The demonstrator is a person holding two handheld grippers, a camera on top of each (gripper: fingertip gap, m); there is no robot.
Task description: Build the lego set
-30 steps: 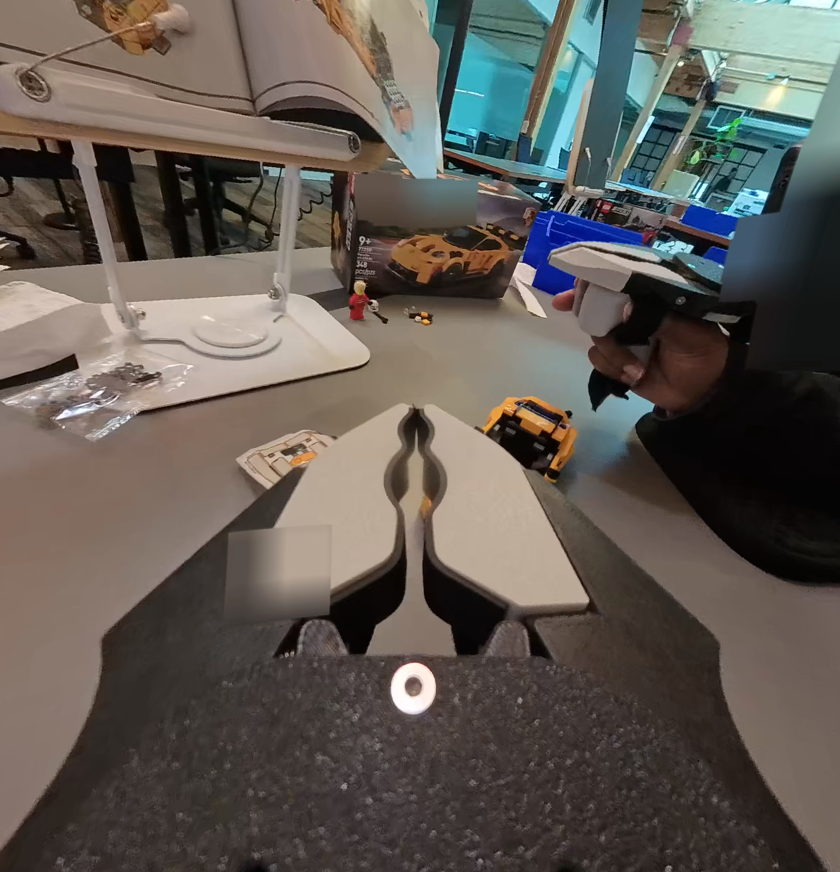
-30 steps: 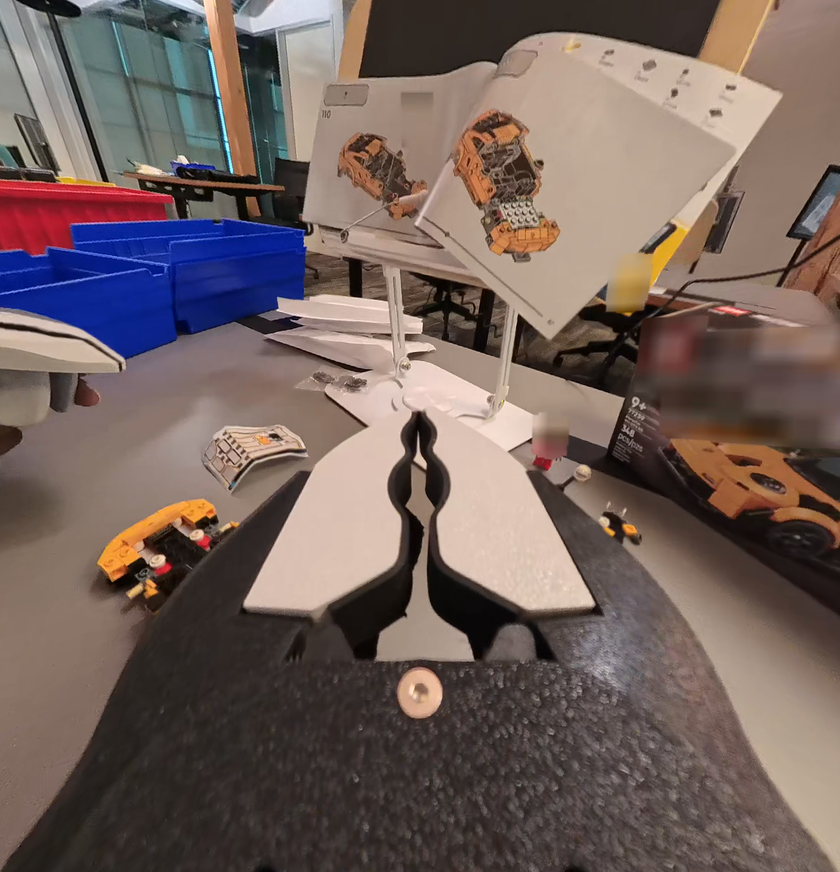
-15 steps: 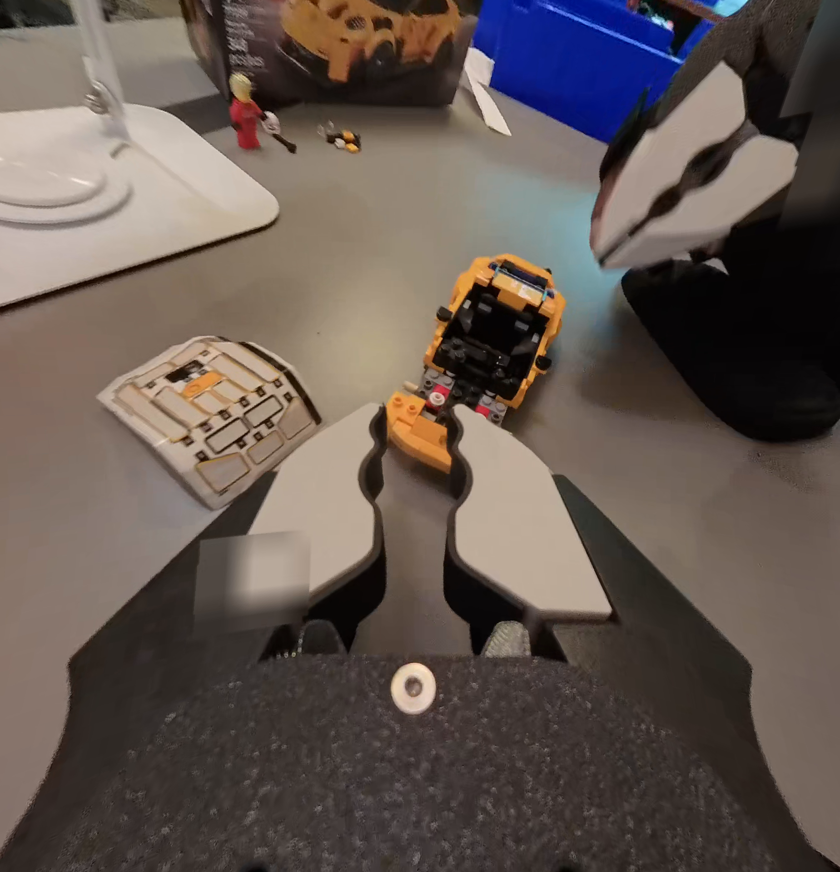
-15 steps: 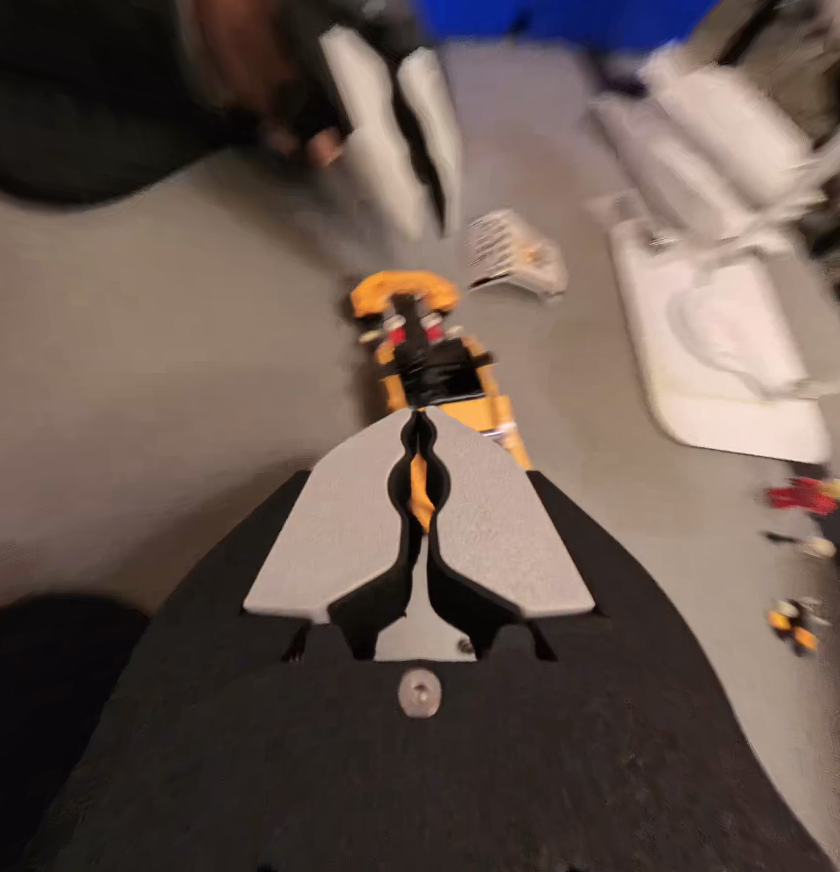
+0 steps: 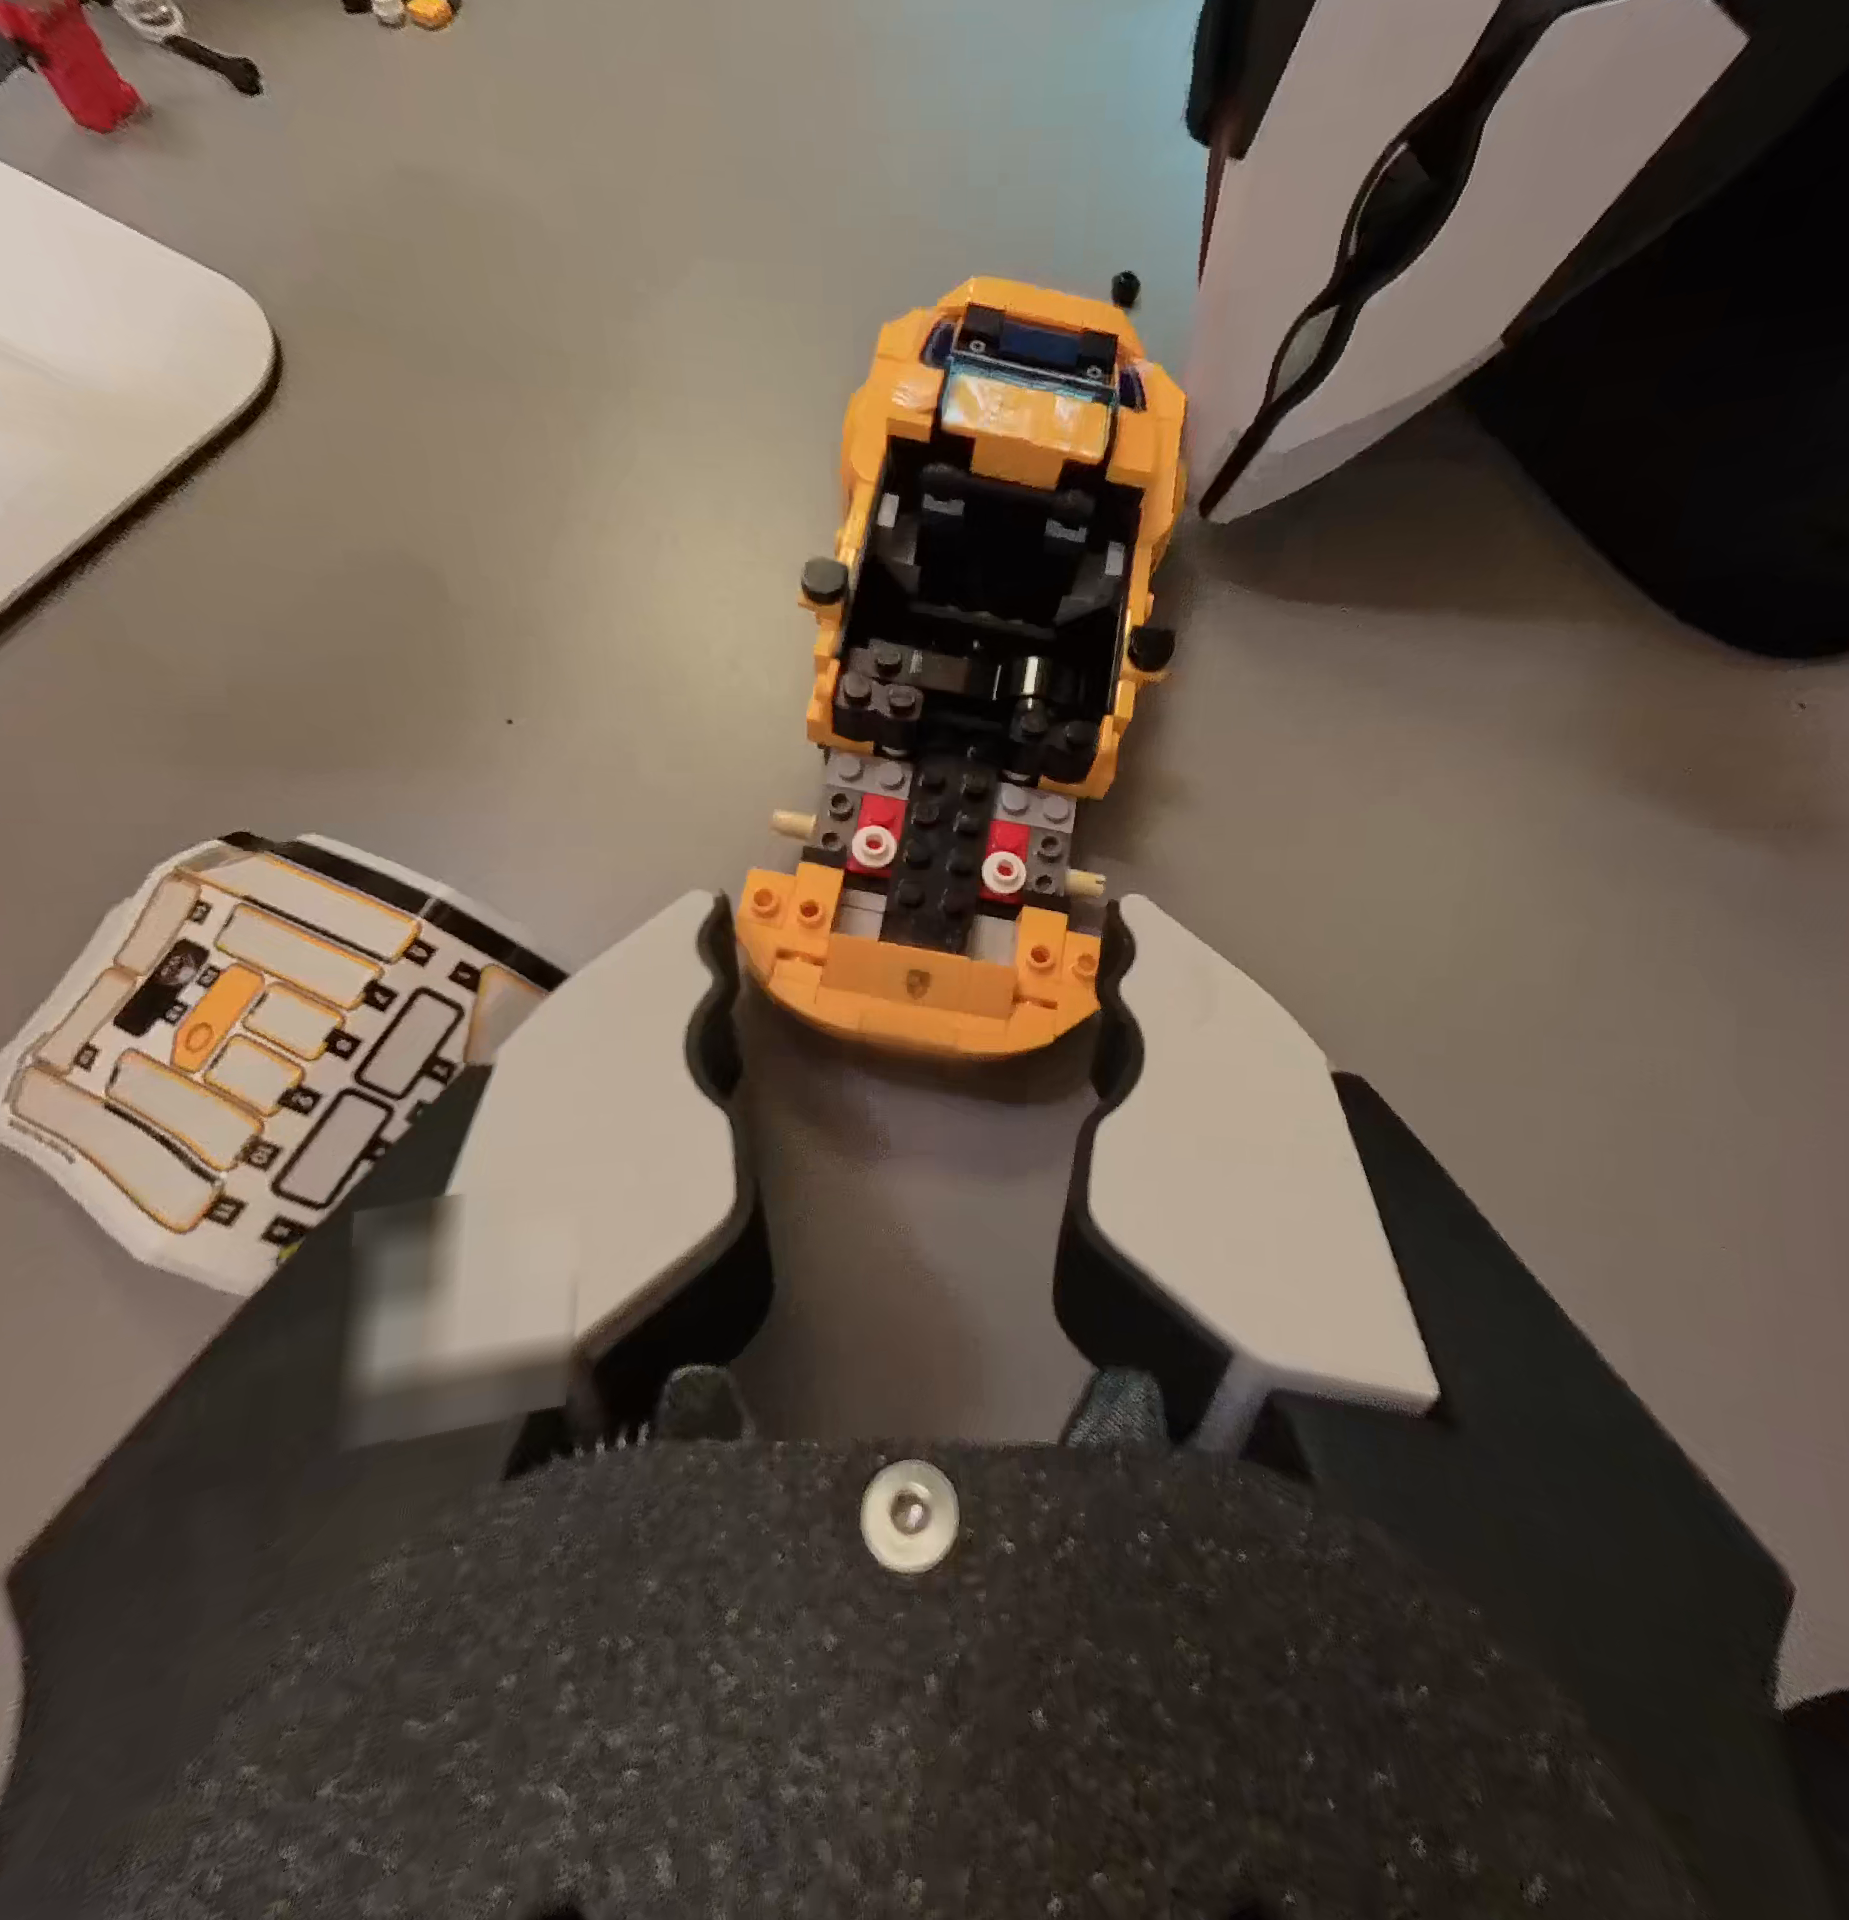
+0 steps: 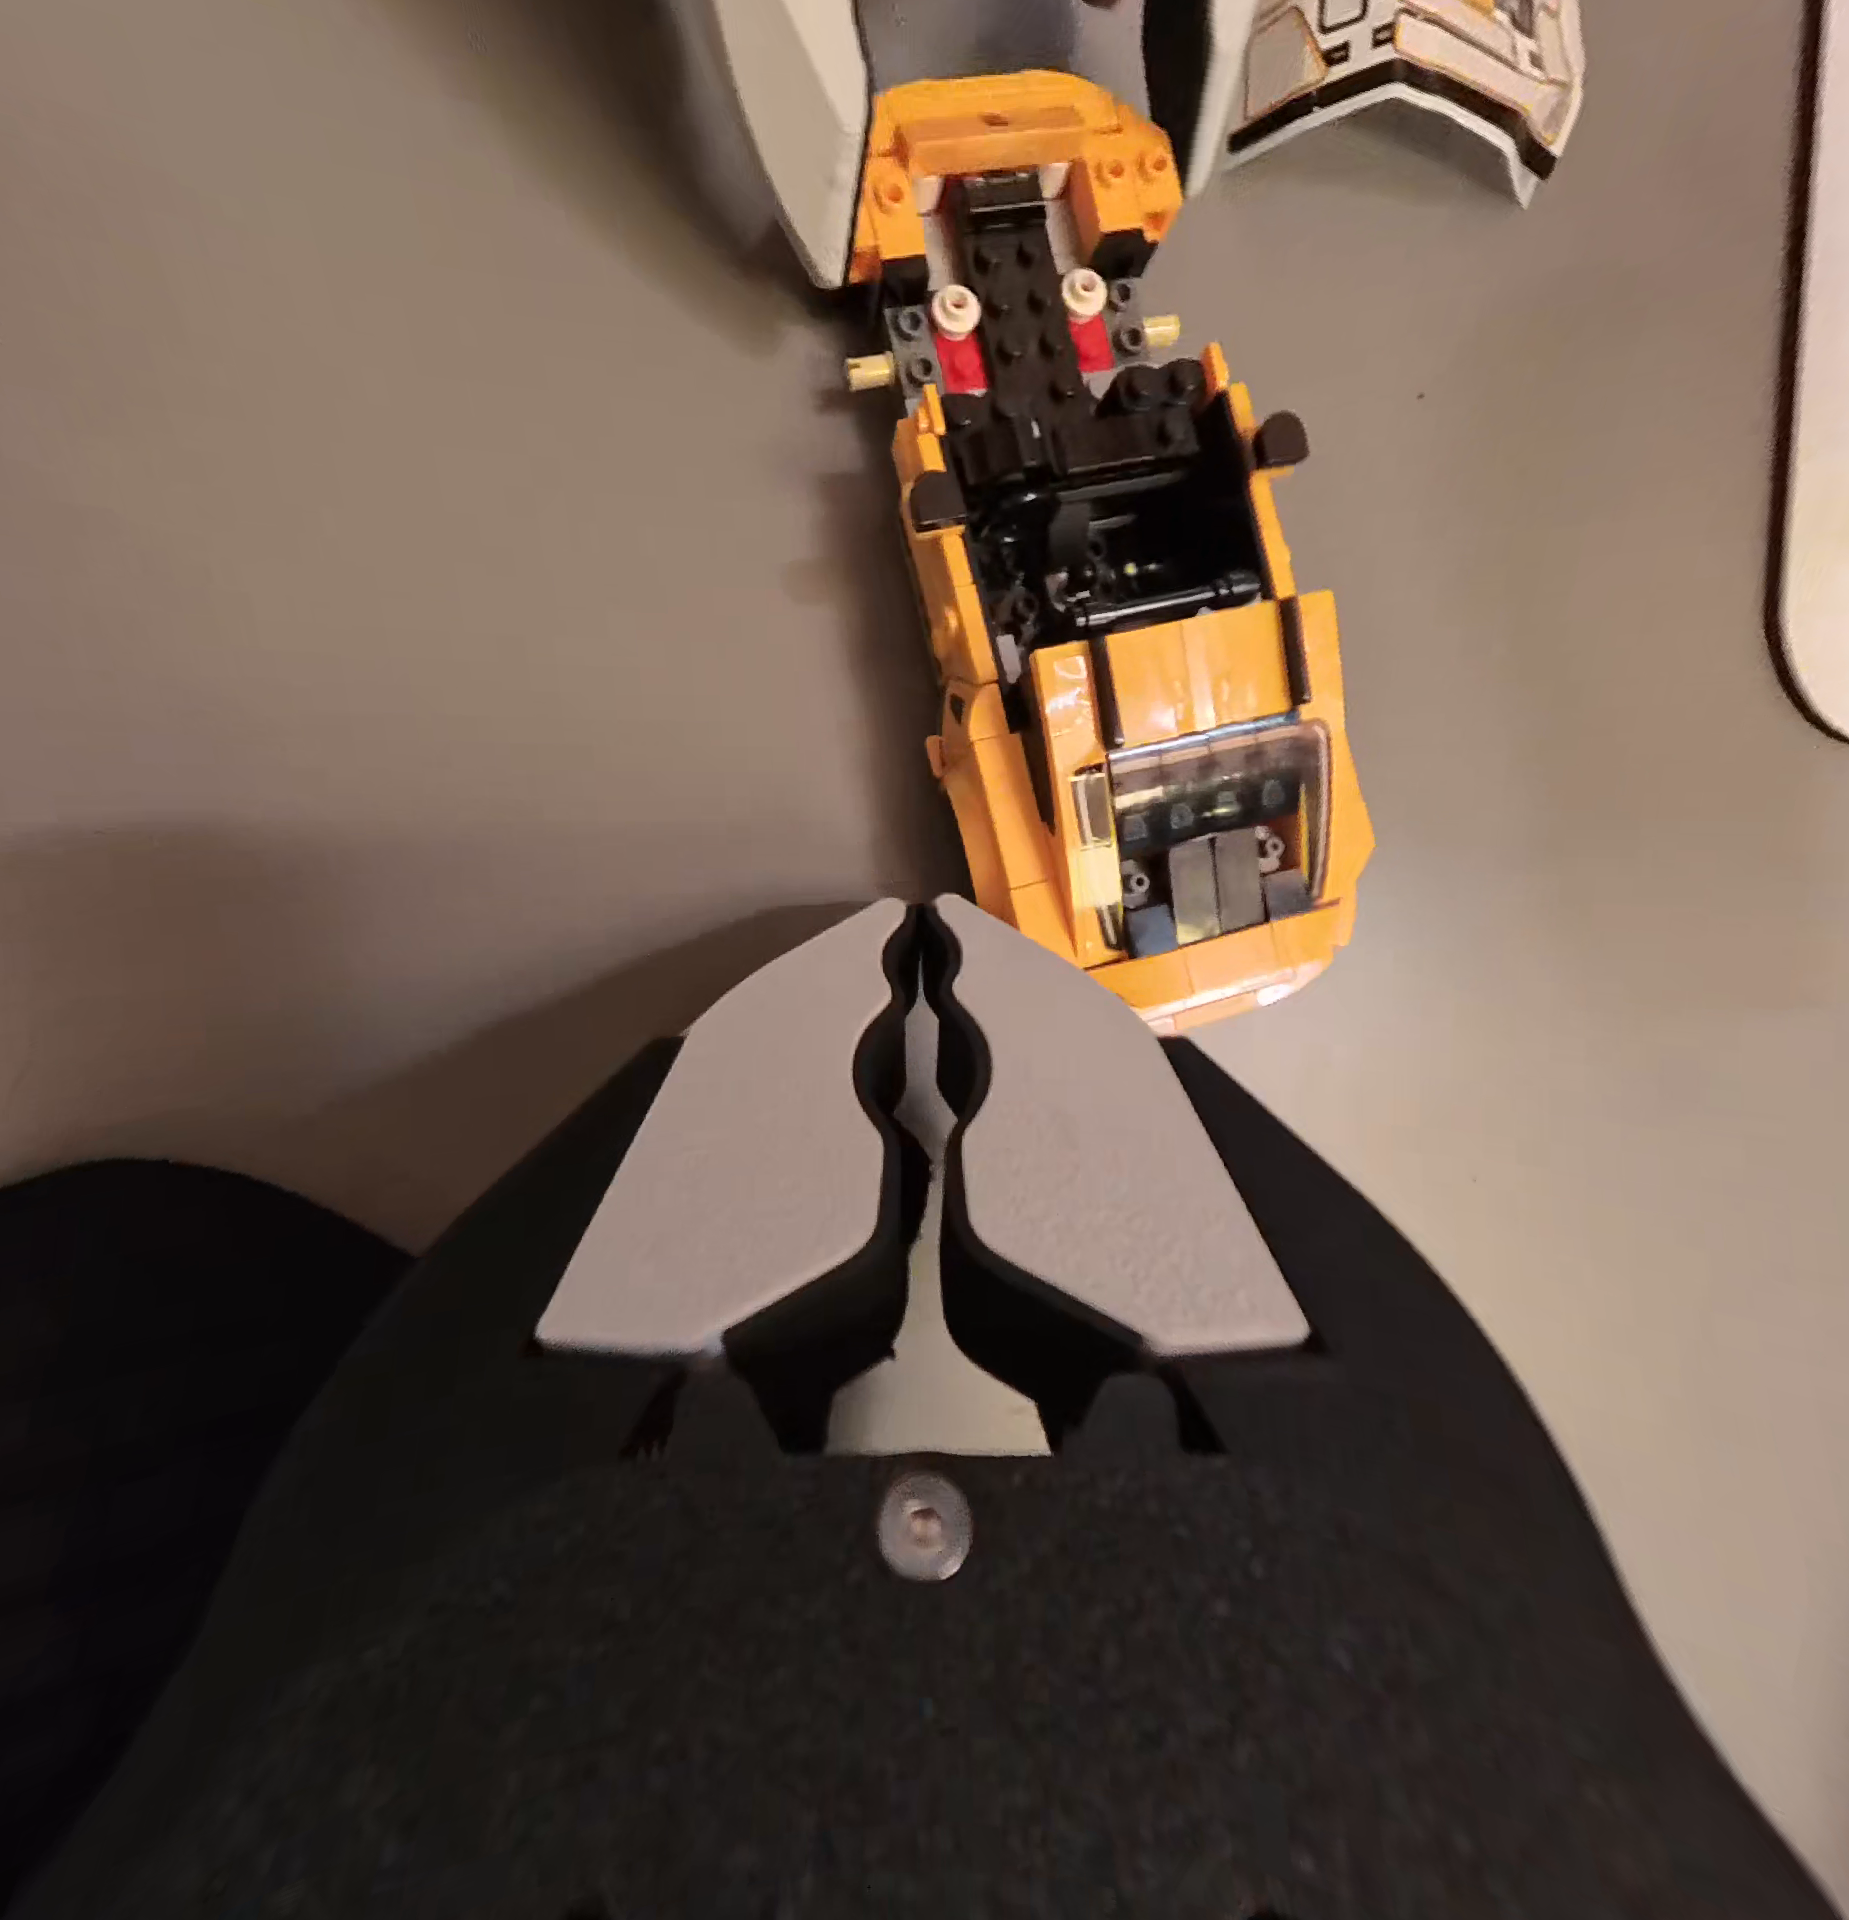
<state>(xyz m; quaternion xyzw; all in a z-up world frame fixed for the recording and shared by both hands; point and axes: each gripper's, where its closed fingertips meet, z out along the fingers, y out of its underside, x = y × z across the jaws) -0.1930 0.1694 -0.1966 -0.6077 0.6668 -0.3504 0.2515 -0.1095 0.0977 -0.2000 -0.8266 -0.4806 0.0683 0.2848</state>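
Note:
A partly built orange Lego car (image 5: pixel 982 623) sits on the grey table, with its black cockpit open and no wheels on its axle pins. My left gripper (image 5: pixel 920 930) is open, and its fingertips (image 5: pixel 691 935) stand on either side of the car's front bumper. The right wrist view shows the car (image 6: pixel 1107 644) with the left gripper's fingers (image 6: pixel 795 156) flanking the front. My right gripper (image 6: pixel 925 914) is shut and empty, with its tips beside the car's rear corner. It also shows in the left wrist view (image 5: pixel 1315 312).
A curled sticker sheet (image 5: pixel 245 1049) lies left of the car. A white stand base (image 5: pixel 68 416) is at far left, a red minifigure (image 5: pixel 89 62) and small loose parts (image 5: pixel 411 10) at the top. A tiny black piece (image 5: pixel 1125 286) lies behind the car. The grippers' ends are close to 12 cm from one another.
Both grippers have tilted down over the car. My left gripper has opened wide around the front bumper. My right gripper, still shut, has moved to the car's rear.

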